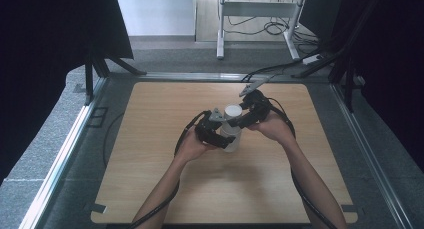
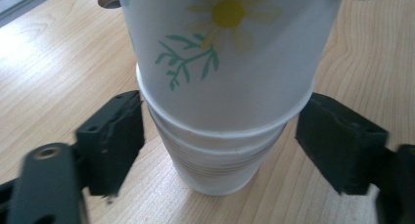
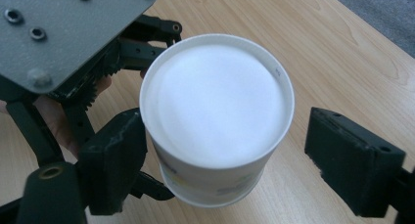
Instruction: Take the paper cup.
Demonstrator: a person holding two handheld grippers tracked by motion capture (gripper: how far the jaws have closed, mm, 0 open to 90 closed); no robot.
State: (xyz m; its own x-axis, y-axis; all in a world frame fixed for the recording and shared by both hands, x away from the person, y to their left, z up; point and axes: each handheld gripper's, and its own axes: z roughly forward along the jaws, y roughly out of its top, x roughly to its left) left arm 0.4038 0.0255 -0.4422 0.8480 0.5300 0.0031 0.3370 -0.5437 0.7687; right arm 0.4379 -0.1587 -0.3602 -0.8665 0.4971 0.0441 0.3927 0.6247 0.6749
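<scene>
**Stacked paper cups, both grippers at the stack, neither clamped**

Labels first: no brand or readable text. Upper cup [image 2: 230, 53] has a printed daisy, yellow centre w/ pale petals, plus a green sprig. Faint yellowish marks near the rim of the same cup [image 3: 218, 116] in the right gripper view, too blurred to read. Tiny dark mark on the rim edge, illegible.

Location: cups stand mid-table [image 1: 150, 109], a bit beyond centre in the high view, white stack [image 1: 231, 126] between the two hands. Upper cup sits mouth-down, nested over the lower cup [image 2: 215, 165], which rests on the wood. Lower cup has fine horizontal ridges.

Left gripper [image 2: 215, 141]: jaws half-wide, straddling the lower cup just under the upper cup's rim. Left pad at or nearly at the cup wall, right pad clear w/ visible gap. Not pressing. Left hand [image 1: 192, 146] comes in low from the near-left, gripper about level w/ the table.

Right gripper [image 3: 222, 155]: looks down on the upper cup's flat white base. Jaws mid-width around the cup; left pad close to the wall, right pad well off. No clamp. Right hand [image 1: 272, 126] higher, gripper angled down from the far-right.

Grey plate [image 3: 63, 28] of the left gripper shows just beside the cup in the right gripper view.
</scene>
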